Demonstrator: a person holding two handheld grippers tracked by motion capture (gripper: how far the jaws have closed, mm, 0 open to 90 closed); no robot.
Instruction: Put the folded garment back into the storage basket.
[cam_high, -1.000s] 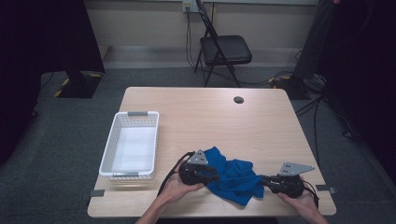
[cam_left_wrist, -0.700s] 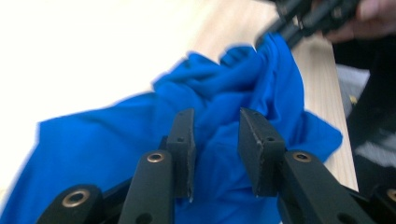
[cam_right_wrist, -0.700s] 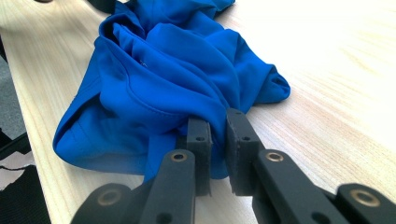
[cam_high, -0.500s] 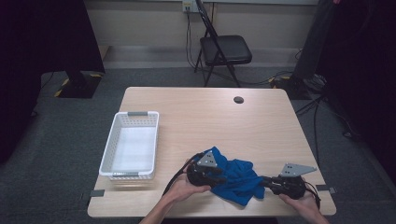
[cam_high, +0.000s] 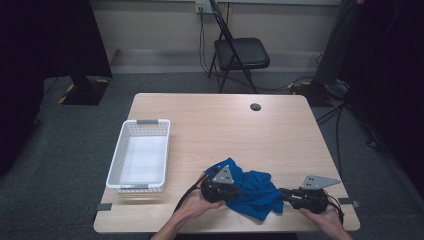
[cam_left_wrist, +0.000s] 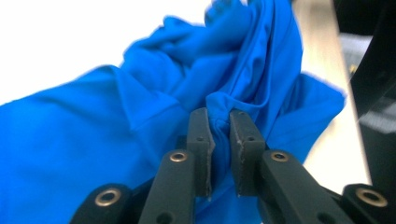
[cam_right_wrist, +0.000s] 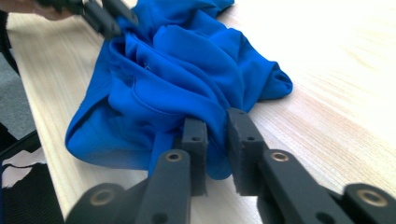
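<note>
The table (cam_high: 220, 120) stretched away from me, pale wood, with a white basket (cam_high: 141, 155) on its left half and a small dark disc (cam_high: 255, 106) near the far edge. A black chair (cam_high: 240, 52) stood on the floor beyond it.

The blue cloth (cam_high: 252, 187) lay crumpled at the near edge, right of the basket and well apart from it, between my two hands.

My left forearm came in from the near edge, angled to the right, and my left hand (cam_high: 192, 205) held the left gripper (cam_high: 235, 190) low and level, pointing right into the cloth's left side. Its jaws had just been closing, and in the left gripper view (cam_left_wrist: 219, 133) they stood narrow with a ridge of cloth (cam_left_wrist: 140, 140) pinched between the pads.

My right hand (cam_high: 325, 215) sat at the near right corner, holding the right gripper (cam_high: 281, 194) level and pointing left at the cloth's right edge. Its jaws had just been easing apart; in the right gripper view (cam_right_wrist: 217, 140) a fold of cloth (cam_right_wrist: 187, 70) lay in the narrow gap, and the left pad touched it.
</note>
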